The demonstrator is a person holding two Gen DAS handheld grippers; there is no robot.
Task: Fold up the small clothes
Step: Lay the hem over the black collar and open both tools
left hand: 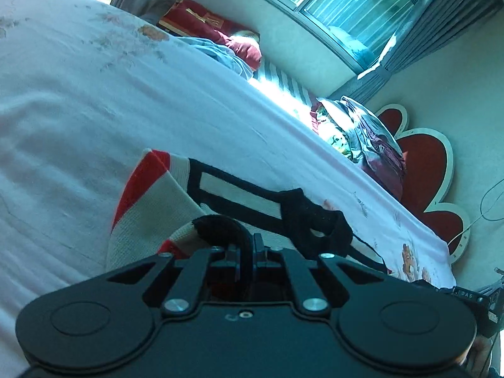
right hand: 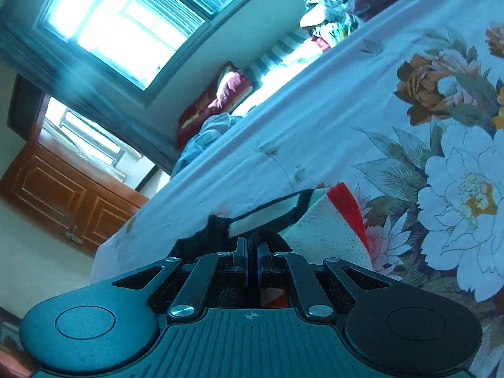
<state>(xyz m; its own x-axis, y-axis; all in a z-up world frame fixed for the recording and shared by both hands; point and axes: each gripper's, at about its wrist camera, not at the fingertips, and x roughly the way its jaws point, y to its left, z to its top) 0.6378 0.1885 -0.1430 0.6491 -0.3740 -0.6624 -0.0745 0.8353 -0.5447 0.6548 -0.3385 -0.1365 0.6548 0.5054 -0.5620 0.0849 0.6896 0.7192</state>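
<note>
Left wrist view, one knit garment (left hand: 151,201), two grippers, left gripper (left hand: 245,249), right gripper (right hand: 252,261), both clamping it

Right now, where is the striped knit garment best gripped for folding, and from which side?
By its black-trimmed edge, from the near side. The left gripper and right gripper are each shut on that thick edge of the striped knit garment, which lies on the floral bedsheet.

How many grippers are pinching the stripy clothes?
2. The left gripper clamps the garment's black edge; the right gripper clamps its black trim at the other side.
</note>
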